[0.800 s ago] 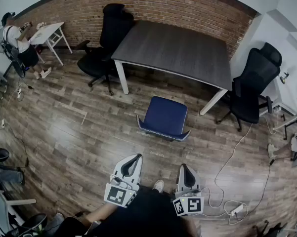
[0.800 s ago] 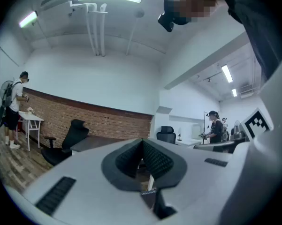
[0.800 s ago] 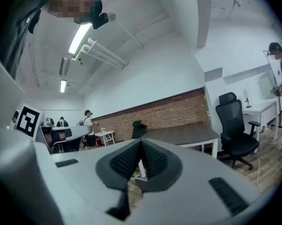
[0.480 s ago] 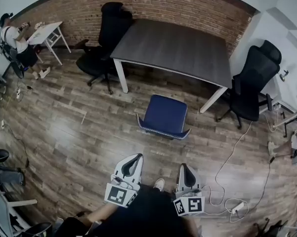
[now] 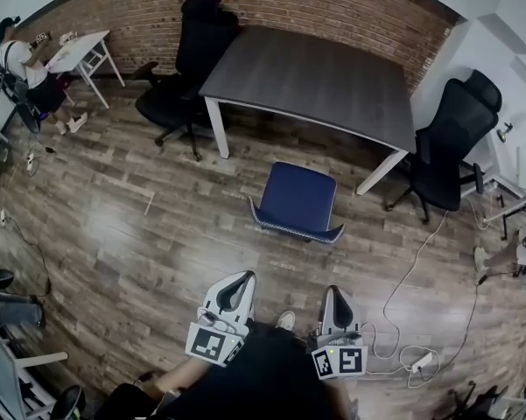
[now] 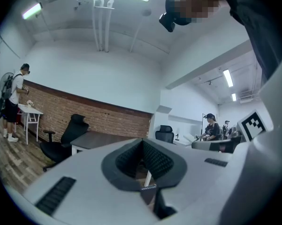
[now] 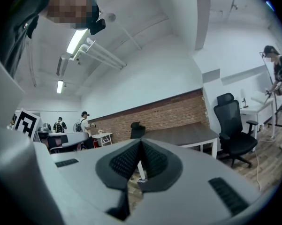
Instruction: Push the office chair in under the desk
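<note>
Standing on the wood-plank floor, the blue office chair is seen in front of the dark-topped bench, facing the gap between the bench's two white front legs. The chair is apart from the bench and has not been pushed under its top. Only its padded blue upper part is shown from above; its base is hidden.

The left tongs and the right tongs are held side by side low in the head view, pointed toward the chair and well apart from it. In the left gripper view the tongs' ridged black pads are pressed together with nothing between them, and the same is shown in the right gripper view.

A black office chair is parked at the bench's far left corner, against the brick wall. A second black office chair is placed beside the bench's right end. A white cable is trailed across the floor to a power strip near the right tongs. A small white table is attended by a person at the far left.
</note>
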Motion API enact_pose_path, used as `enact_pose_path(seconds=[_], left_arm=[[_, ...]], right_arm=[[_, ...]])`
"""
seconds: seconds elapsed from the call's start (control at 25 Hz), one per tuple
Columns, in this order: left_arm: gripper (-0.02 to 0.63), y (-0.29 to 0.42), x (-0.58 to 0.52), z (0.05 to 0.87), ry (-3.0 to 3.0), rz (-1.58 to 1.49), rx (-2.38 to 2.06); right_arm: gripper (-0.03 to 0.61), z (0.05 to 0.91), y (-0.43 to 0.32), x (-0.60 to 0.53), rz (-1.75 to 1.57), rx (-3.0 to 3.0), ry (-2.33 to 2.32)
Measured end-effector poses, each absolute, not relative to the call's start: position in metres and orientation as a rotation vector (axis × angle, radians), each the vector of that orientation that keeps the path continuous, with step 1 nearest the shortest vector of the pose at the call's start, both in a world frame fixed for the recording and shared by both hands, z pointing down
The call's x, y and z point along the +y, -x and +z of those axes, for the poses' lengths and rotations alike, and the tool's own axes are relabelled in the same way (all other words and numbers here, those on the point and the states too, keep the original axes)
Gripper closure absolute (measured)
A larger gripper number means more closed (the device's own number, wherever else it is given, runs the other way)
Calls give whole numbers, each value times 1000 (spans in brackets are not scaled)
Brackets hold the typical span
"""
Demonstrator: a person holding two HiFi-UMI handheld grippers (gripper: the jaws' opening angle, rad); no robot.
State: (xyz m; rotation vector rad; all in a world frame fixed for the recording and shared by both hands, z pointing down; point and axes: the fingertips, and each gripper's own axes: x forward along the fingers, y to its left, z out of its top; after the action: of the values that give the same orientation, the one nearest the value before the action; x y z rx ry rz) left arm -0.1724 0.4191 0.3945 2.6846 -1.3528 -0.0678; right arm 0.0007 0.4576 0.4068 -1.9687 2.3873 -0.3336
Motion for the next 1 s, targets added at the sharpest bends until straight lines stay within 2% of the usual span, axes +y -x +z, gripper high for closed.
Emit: enact_pose_path(seconds=[0.28, 0.56, 1.0], left_arm=[[607, 194, 412, 411, -2687, -56, -1259], [607, 196, 400, 424, -2691, -25, -1213], [607, 150, 353, 419, -2711, -94, -1215]], right_arm=[[577, 412, 28, 451, -345, 2352, 2025], [576, 420, 24, 444, -340, 2335, 2084], [575, 434, -14, 388, -328, 2367, 2035]])
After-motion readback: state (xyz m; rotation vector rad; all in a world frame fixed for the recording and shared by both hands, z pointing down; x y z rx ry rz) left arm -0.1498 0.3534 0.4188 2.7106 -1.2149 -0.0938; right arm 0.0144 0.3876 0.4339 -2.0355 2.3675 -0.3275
